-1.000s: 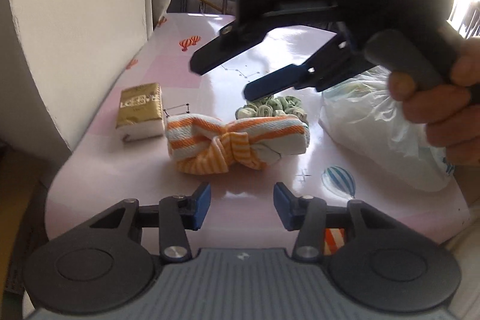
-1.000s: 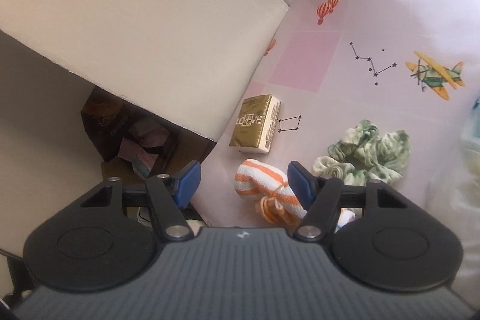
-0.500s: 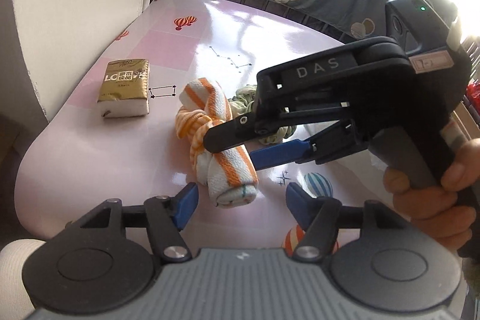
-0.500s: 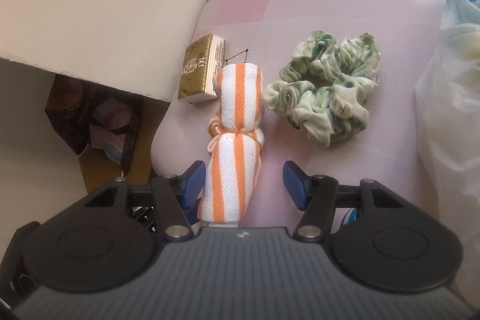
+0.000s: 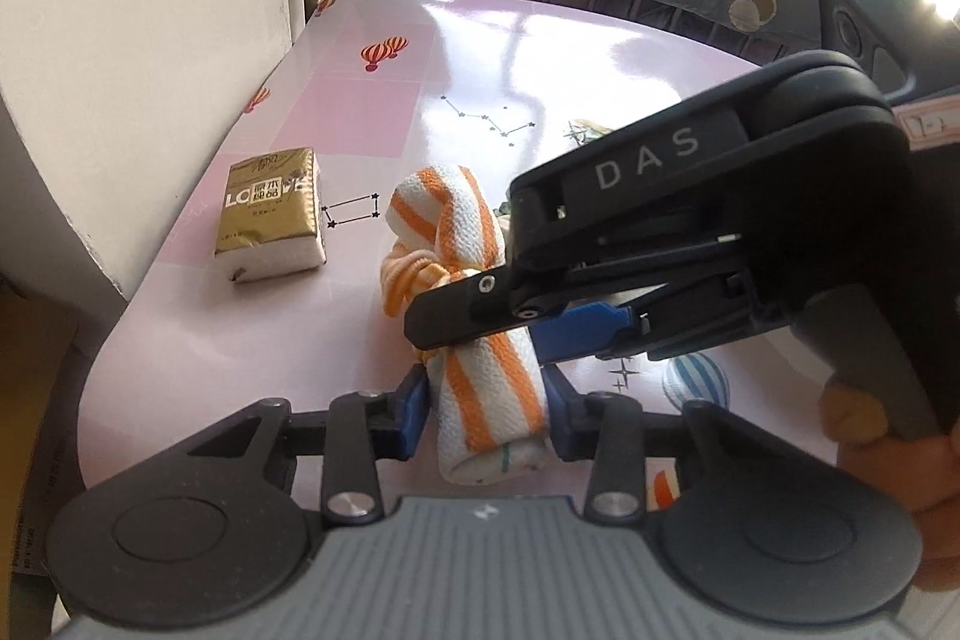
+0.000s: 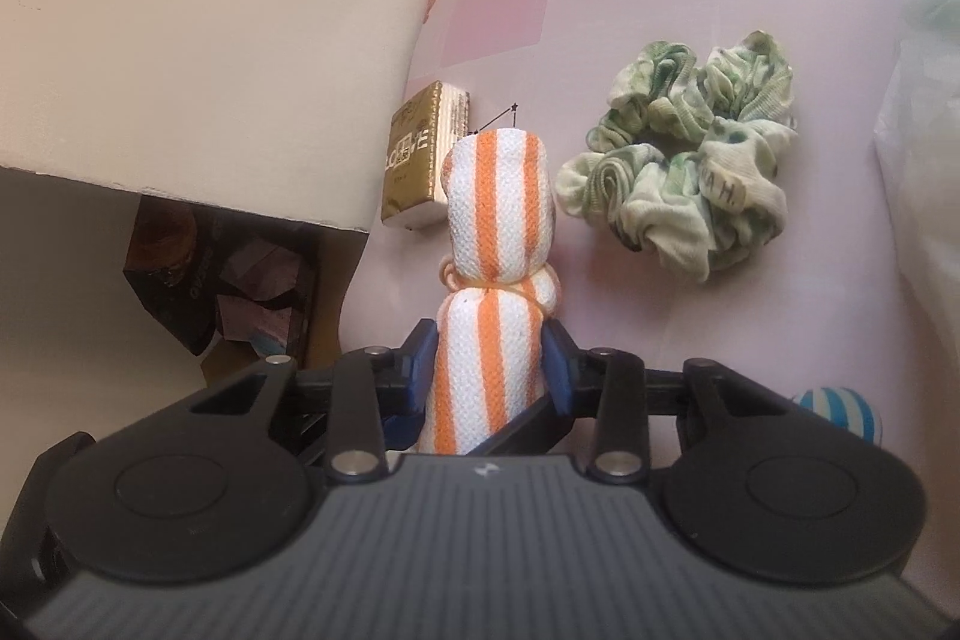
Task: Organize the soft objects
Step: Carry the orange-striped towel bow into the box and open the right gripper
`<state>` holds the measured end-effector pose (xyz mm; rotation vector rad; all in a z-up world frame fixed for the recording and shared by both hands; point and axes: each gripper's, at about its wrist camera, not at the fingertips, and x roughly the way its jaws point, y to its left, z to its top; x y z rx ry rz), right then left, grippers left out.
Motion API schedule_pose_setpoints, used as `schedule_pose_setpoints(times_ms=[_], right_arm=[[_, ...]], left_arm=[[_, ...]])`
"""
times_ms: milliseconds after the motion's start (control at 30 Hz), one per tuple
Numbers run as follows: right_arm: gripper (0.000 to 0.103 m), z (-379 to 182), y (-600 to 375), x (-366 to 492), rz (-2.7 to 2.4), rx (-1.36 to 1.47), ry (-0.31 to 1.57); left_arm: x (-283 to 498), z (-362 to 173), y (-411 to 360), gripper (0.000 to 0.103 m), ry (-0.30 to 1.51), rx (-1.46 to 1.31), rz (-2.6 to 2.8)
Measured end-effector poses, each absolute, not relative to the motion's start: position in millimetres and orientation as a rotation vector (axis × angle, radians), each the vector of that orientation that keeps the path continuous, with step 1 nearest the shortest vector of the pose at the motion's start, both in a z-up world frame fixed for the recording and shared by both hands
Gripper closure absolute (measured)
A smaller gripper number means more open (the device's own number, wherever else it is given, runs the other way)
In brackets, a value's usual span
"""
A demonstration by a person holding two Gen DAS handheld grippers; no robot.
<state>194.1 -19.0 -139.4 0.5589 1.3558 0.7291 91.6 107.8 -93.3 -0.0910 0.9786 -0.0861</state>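
Orange-striped towel roll [image 5: 489, 388] — both jaws newly, seemingly, clamped.

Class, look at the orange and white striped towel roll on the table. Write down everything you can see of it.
The towel roll is woven cloth in orange and white stripes, rolled tight and cinched at its middle with a band. It lies on the pink table beside a gold tissue pack and a green scrunchie. Both grippers' jaws have just been closing: the left gripper clamps its near end, the right gripper grips just beyond.
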Motion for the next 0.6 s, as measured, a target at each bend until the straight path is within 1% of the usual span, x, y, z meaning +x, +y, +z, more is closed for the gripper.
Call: schedule_pose_setpoints(times_ms=[133,300,400,600], right_arm=[[0.067,-118,-32,179,0.771,0.593,1.305],[0.067,-72,-69,158,0.810,0.614,1.172],[0.067,-45,-107,145,0.802,0.640,1.081],[0.068,-5,-217,111,0.709,0.698,0.913]], left_arm=[[78,-67,95,0.063,0.924,-0.049,-0.095],[63,-25,58,0.062,0.821,0.031,-0.144],[59,-3,23,0.062,0.756,0.083,-0.205],[54,25,-67,0.061,0.659,0.183,-0.388]])
